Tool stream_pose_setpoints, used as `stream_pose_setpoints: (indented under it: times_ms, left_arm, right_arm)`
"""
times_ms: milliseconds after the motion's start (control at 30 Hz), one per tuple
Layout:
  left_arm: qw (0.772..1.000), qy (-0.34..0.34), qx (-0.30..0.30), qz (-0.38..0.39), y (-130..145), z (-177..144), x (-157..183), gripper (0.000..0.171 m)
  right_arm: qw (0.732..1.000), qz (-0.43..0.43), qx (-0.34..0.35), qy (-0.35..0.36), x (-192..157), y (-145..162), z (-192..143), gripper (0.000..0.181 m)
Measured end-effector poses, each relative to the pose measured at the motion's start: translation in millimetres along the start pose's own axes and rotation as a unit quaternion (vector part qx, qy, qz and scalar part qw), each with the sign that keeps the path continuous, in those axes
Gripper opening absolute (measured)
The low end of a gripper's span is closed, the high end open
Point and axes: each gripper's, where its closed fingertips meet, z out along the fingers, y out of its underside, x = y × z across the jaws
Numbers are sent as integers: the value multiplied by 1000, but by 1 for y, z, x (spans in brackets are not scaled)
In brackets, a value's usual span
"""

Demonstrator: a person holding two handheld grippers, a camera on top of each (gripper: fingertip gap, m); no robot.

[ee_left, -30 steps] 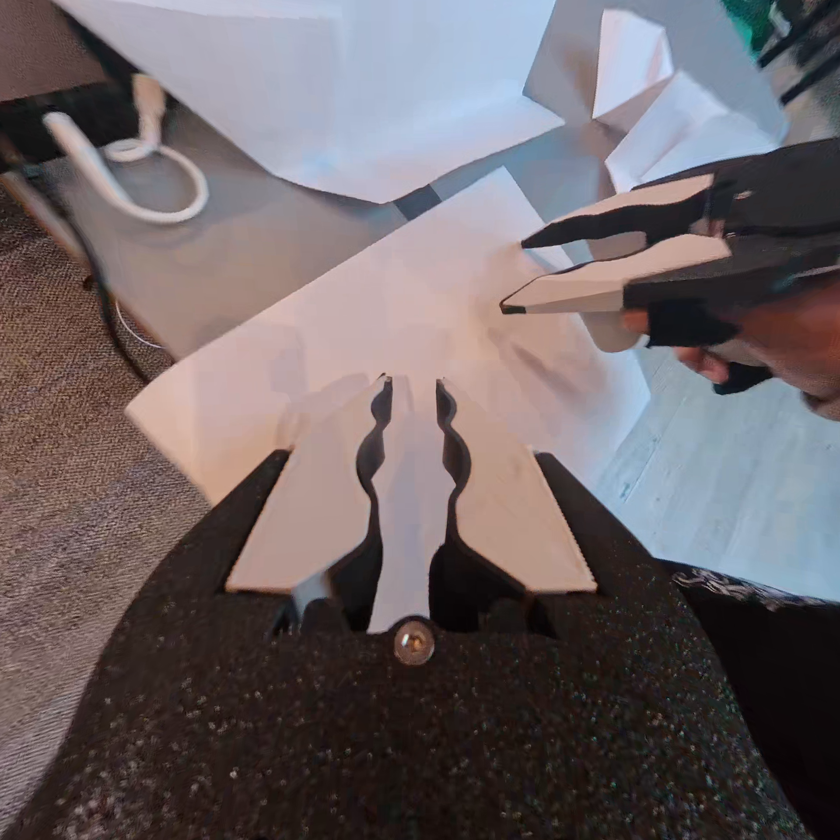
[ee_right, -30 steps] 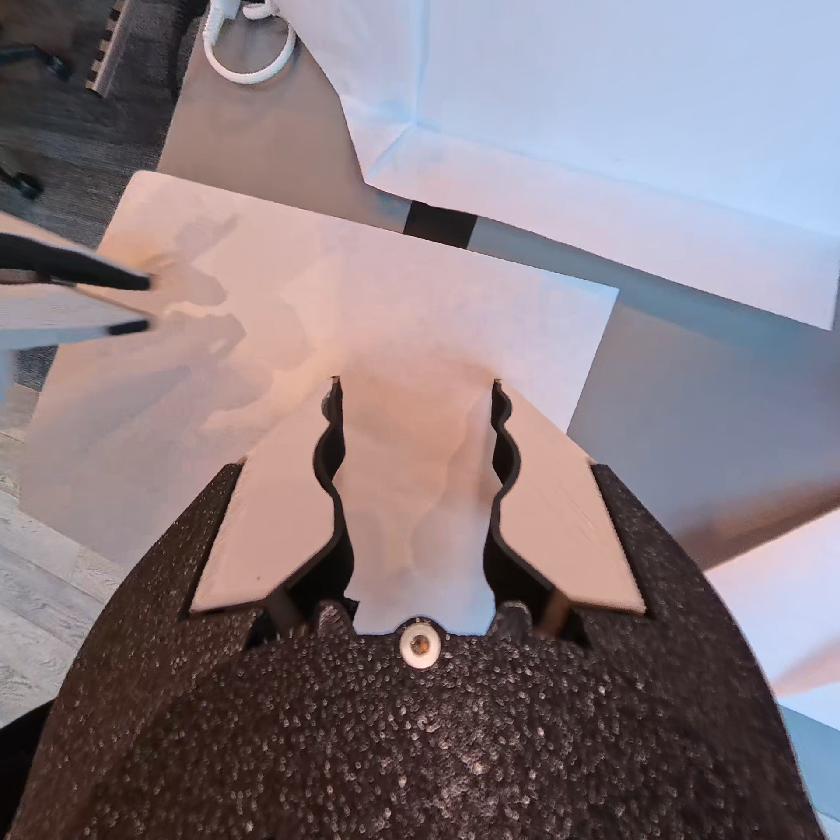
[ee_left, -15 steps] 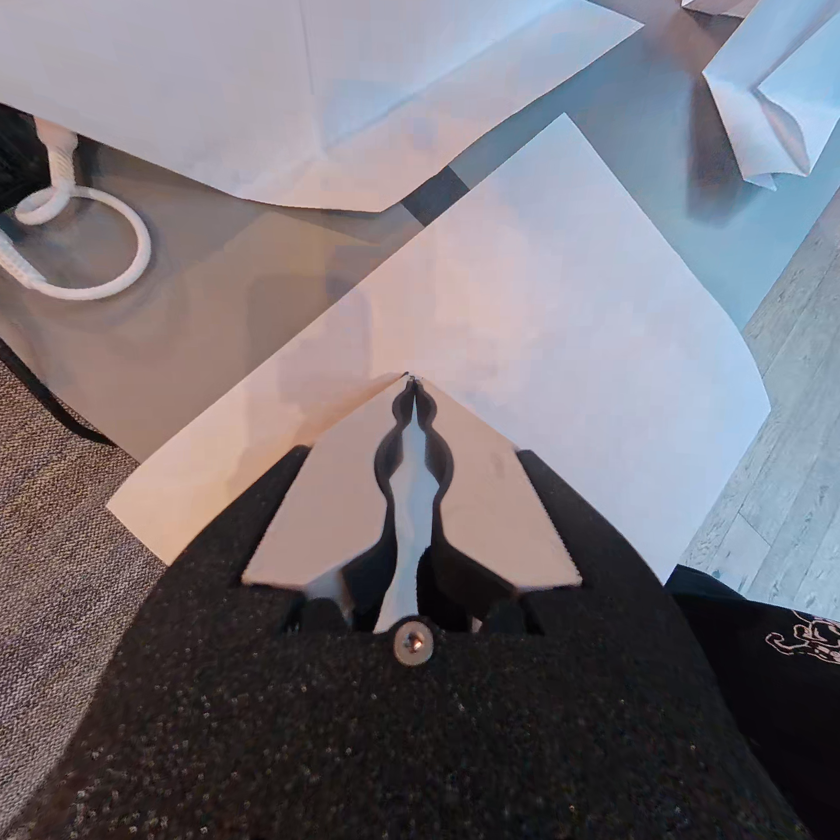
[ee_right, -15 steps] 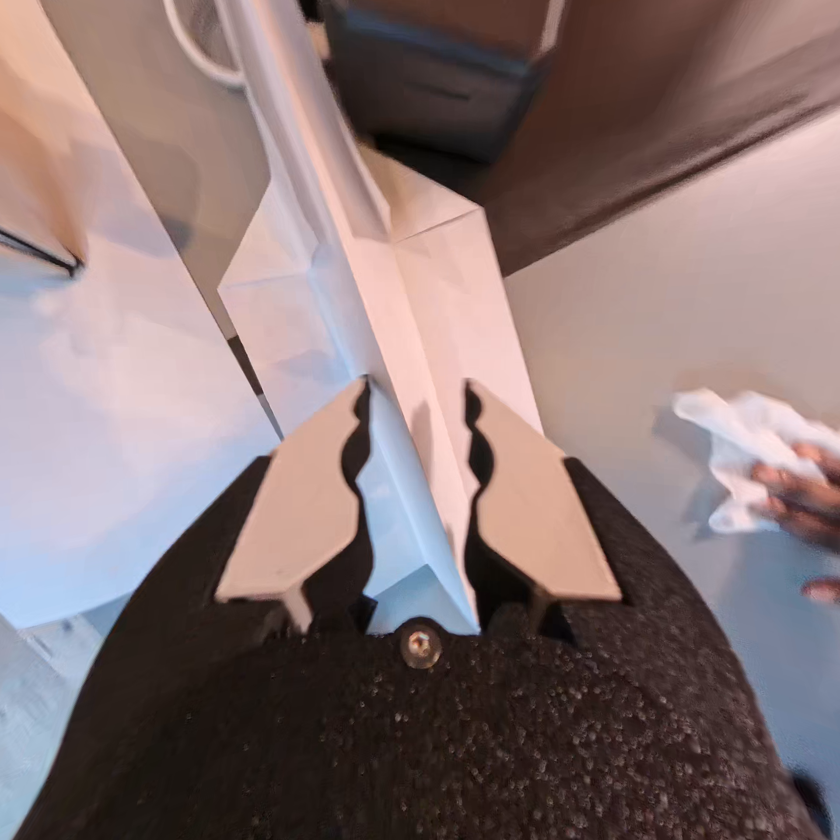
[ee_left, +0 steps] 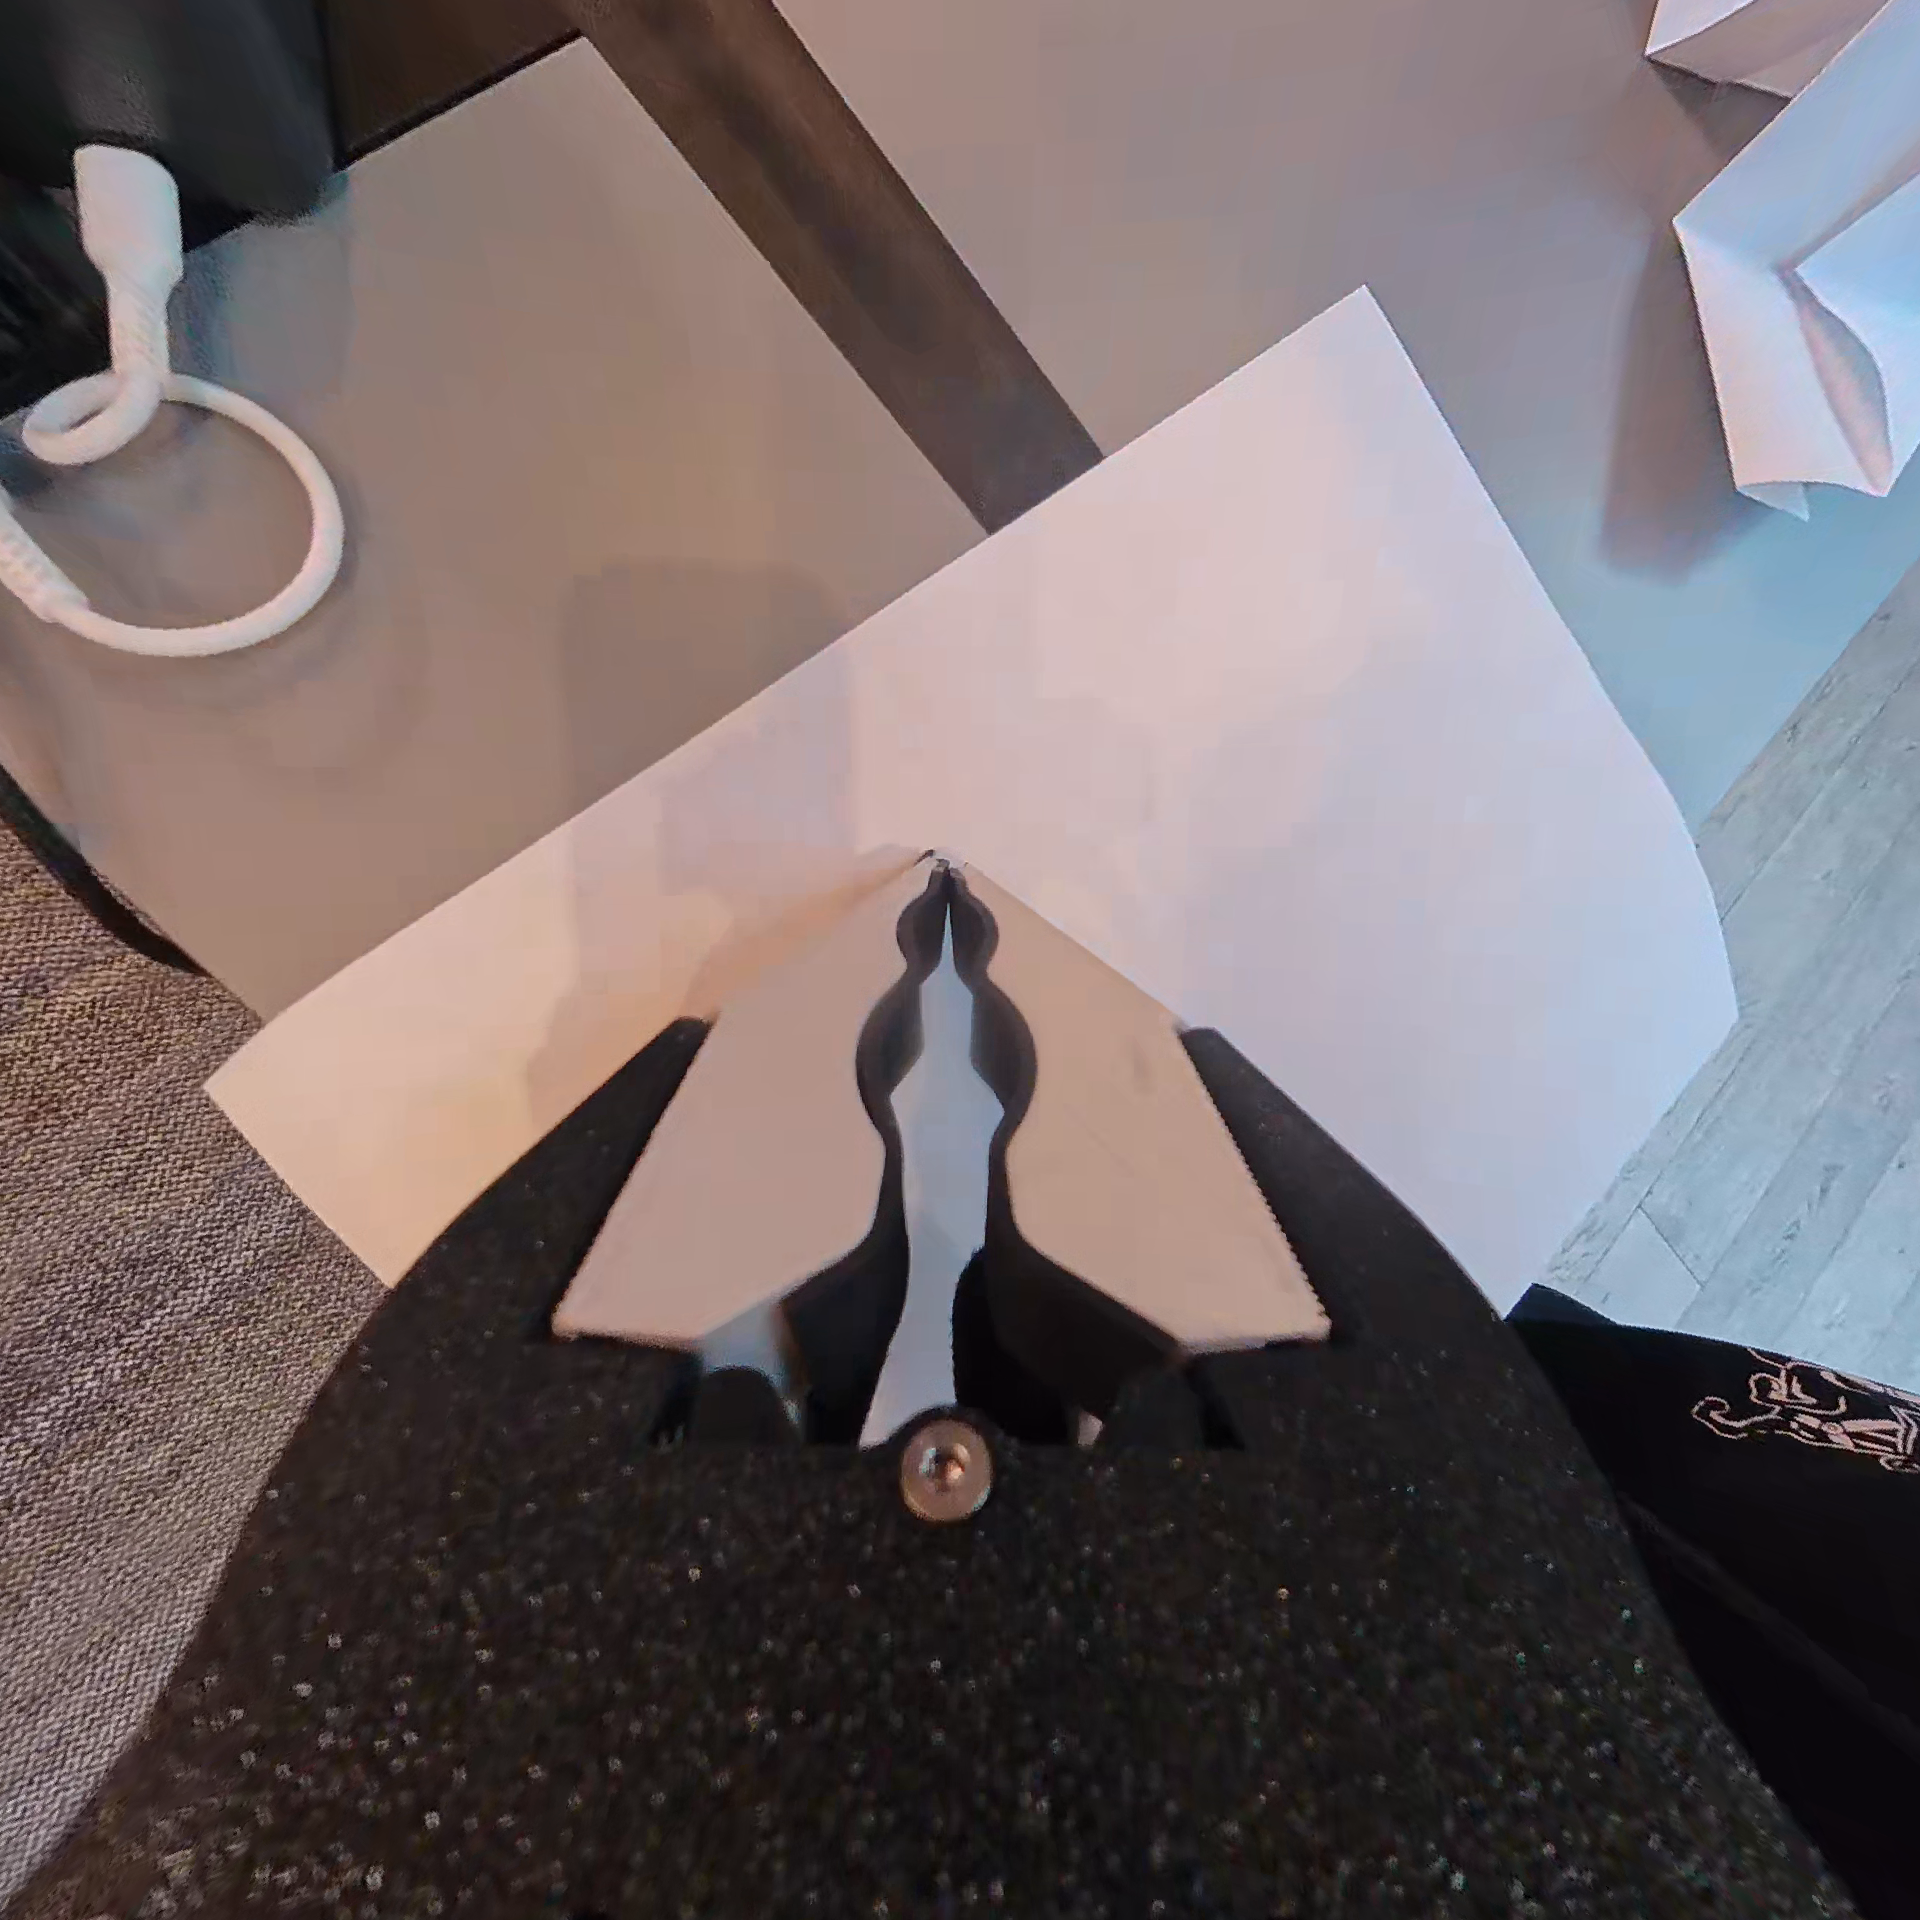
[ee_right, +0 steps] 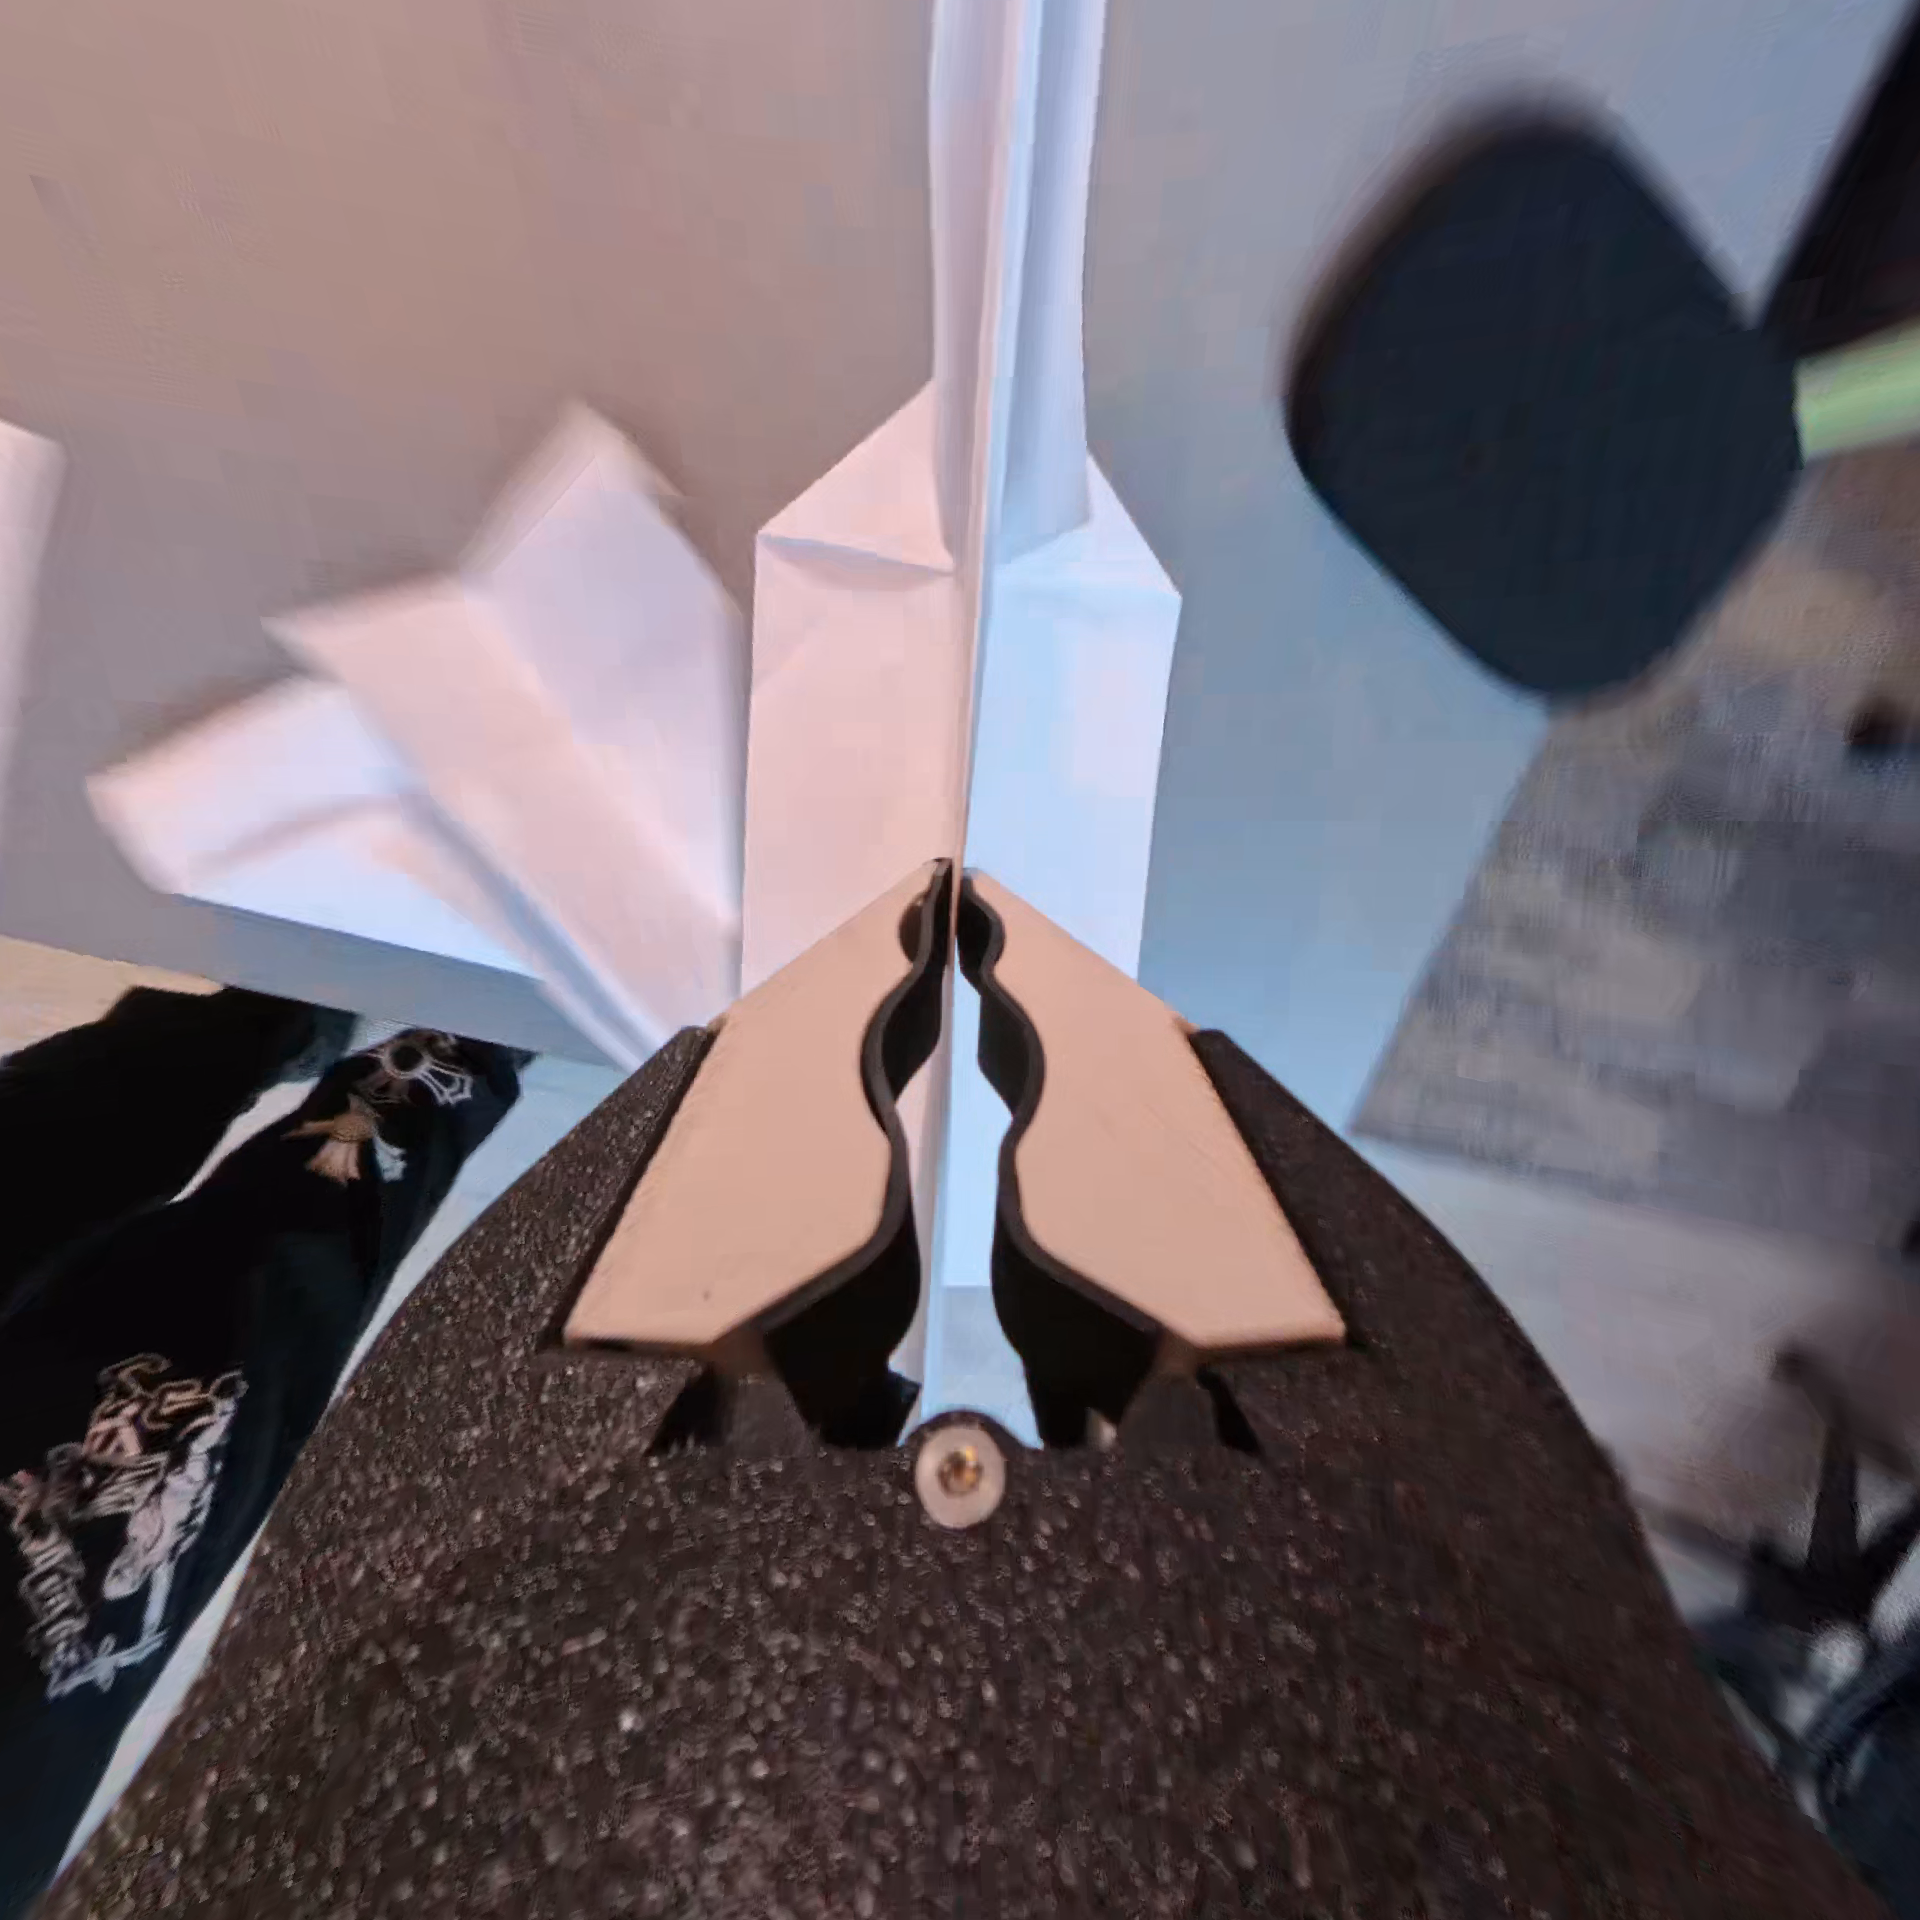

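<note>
Your left gripper (ee_left: 943, 875) is clenched over a flat sheet (ee_left: 1247, 748); your right gripper (ee_right: 954, 875) pinches a folded paper (ee_right: 966, 623), which could tear if you tug.

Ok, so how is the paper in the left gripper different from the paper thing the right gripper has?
The flat sheet in the left gripper is unfolded and lies partly on the grey table, while the folded paper in the right gripper is creased into layers and stands edge-on between the fingers. The sheet shows its broad face; the folded paper shows a thin ridge. Both are white, and each is pinched by shut fingertips.
</note>
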Motion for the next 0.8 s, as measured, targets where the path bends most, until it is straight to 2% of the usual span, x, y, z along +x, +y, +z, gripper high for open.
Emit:
stream_pose_setpoints:
  times_ms: [100, 200, 233, 300, 400, 467, 567, 633, 700, 767, 800]
  left_arm:
    - [1000, -7, -3, -1, -4, 3, 2, 0]
    - [1000, -16, -6, -2, -7, 6, 4, 0]
    - [1000, -20, -9, -3, -9, 7, 4, 0]
    - [999, -28, -14, -7, -11, 9, 5, 0]
    - [999, -36, -20, -16, -14, 11, 5, 0]
    - [999, -37, -16, -17, -14, 11, 5, 0]
    - [999, -31, -5, -18, -13, 10, 6, 0]
    - [999, -15, -6, -33, -12, 9, 8, 0]
    - [998, 18, 4, -54, -17, 5, 17, 7]
    - [998, 28, 29, -43, -29, -2, 22, 8]
    - [998, 34, 33, -36, -33, -2, 27, 9]
  right_arm:
    - [993, 101, -46, 28, 60, 68, 45, 0]
    - [987, 126, -68, 68, 89, 102, 89, 0]
    - [986, 143, -56, 71, 93, 103, 98, 2]
    - [981, 170, -20, 88, 102, 95, 98, 37]
    - [980, 143, 92, 104, 91, 54, 49, 58]
    - [975, 125, 178, 46, 40, 25, 5, 55]
    - [948, 141, 250, -139, -93, 7, -32, 49]
    - [931, 145, 251, -222, -176, 13, -28, 48]
    - [917, 161, 251, -266, -235, 13, -10, 48]
    - [903, 183, 259, -291, -272, 0, 10, 51]
    - [905, 178, 263, -282, -282, -7, 23, 51]
